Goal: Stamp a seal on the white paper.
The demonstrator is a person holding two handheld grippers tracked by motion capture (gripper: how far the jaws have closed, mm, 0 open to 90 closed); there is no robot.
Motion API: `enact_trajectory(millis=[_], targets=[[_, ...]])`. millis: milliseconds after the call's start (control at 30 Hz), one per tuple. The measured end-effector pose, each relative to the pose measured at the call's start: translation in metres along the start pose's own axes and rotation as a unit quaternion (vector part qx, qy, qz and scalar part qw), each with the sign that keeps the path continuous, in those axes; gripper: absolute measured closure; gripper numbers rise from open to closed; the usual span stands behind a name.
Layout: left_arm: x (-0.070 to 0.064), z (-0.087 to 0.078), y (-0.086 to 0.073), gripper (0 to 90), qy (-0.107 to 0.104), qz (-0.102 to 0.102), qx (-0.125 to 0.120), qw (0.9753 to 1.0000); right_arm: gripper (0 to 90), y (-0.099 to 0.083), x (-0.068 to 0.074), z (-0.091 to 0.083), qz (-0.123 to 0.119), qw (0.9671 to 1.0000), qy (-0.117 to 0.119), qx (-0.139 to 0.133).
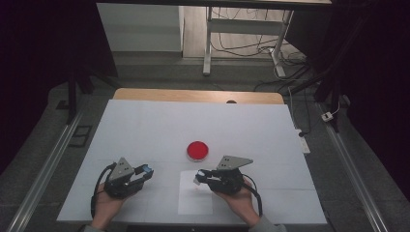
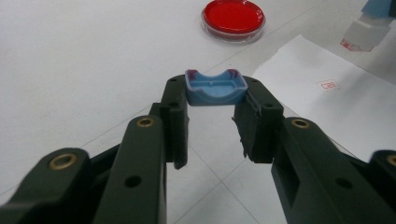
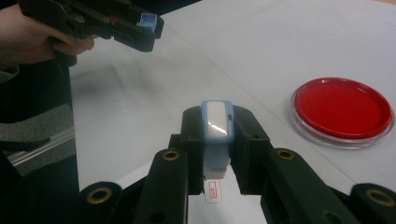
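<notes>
1. Grippers both loaded on my feed, each held in a hand at the near edge of the white table (image 1: pixel 145 125).
2. Left gripper (image 1: pixel 146 170): jaws clamped on a small blue plastic cap (image 2: pixel 215 87), pinched across its ends at the very tips. Open hollow side faces up in the left gripper view. Cap is off the table surface, near-left of centre.
3. Right gripper (image 1: pixel 199 177): jaws closed on a small blue-rimmed plastic box with a translucent white body (image 3: pixel 217 135). It sits upright between the tips, pale top face glinting.
4. That box hangs over the white paper sheet (image 1: pixel 196 200) lying near centre; small red-printed label visible below it in the right gripper view, can't read it.
5. Two grippers are pointed toward each other, tips near but apart; cap and box not touching.
6. Round clear dish with red filling (image 1: pixel 197 150) sits flat on the table just beyond the gap between the grippers, untouched.
7. Paper sheet lies just near of the dish, slightly right.
</notes>
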State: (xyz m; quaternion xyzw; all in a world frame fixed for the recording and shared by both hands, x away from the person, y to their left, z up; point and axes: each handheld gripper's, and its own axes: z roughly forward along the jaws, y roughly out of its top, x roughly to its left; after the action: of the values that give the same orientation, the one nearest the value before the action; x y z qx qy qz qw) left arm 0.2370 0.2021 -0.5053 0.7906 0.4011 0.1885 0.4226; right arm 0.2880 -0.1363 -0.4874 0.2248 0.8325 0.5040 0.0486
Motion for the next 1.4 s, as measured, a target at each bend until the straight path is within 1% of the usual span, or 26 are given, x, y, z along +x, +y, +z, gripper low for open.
enact_trajectory(millis=[267,633,733,1000,1100,1400], targets=[[-0.002,0.001,0.001,65.0,-0.002,0.001,0.000,1.0000,75.5,0.004,-0.001,-0.007,0.004,0.9998,-0.003,-0.019],[-0.004,0.003,0.001,65.0,-0.007,0.005,0.002,1.0000,75.5,0.008,-0.005,-0.016,0.016,0.9990,-0.005,-0.042],[-0.005,0.003,0.001,65.0,-0.008,0.006,0.002,0.9999,75.5,0.010,-0.007,-0.020,0.024,0.9983,-0.007,-0.052],[-0.008,0.005,0.003,65.0,-0.012,0.013,0.004,0.9998,75.5,0.014,-0.012,-0.032,0.037,0.9961,-0.022,-0.077],[-0.009,0.006,0.003,65.0,-0.014,0.013,0.005,0.9998,75.5,0.015,-0.014,-0.035,0.039,0.9952,-0.027,-0.086],[-0.013,0.007,0.004,65.0,-0.019,0.017,0.005,0.9997,75.5,0.017,-0.015,-0.041,0.038,0.9938,-0.036,-0.098]])
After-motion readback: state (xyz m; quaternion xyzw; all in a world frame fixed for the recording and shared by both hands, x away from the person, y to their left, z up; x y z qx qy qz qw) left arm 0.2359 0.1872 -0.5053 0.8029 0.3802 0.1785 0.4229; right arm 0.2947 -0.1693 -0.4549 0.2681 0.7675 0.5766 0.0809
